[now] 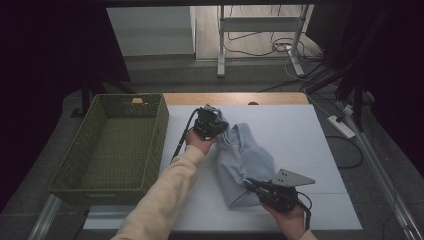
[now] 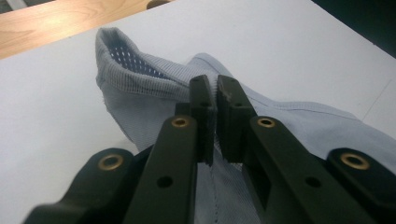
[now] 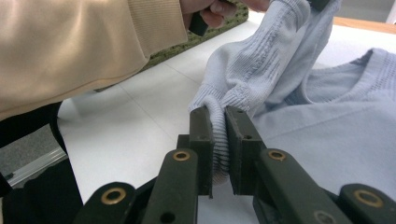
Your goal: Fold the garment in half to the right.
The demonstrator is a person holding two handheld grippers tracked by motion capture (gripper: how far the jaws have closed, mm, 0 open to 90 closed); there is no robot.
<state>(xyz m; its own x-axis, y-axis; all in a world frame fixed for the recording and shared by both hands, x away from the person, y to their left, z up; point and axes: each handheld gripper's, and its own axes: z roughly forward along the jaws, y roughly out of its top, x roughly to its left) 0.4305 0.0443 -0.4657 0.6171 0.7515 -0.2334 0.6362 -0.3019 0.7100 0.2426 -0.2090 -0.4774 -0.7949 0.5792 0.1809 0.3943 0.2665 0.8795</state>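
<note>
One pale blue knit garment (image 1: 245, 160), one green woven basket (image 1: 107, 145), two hand-held grippers, left (image 1: 216, 129) and right (image 1: 252, 186)

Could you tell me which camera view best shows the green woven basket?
The high view: the basket appears whole, left of the white table top, with nothing visible inside. The right gripper view catches a strip of its green weave behind the sleeve.

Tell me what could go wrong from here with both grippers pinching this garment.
1. The right gripper pinches only a thin ribbed edge of the light blue garment; a lift may slip it free.
2. The left gripper is also shut on a fold, so pulling apart could stretch the knit.
3. The green basket sits beside the left forearm; swinging might knock it.
</note>
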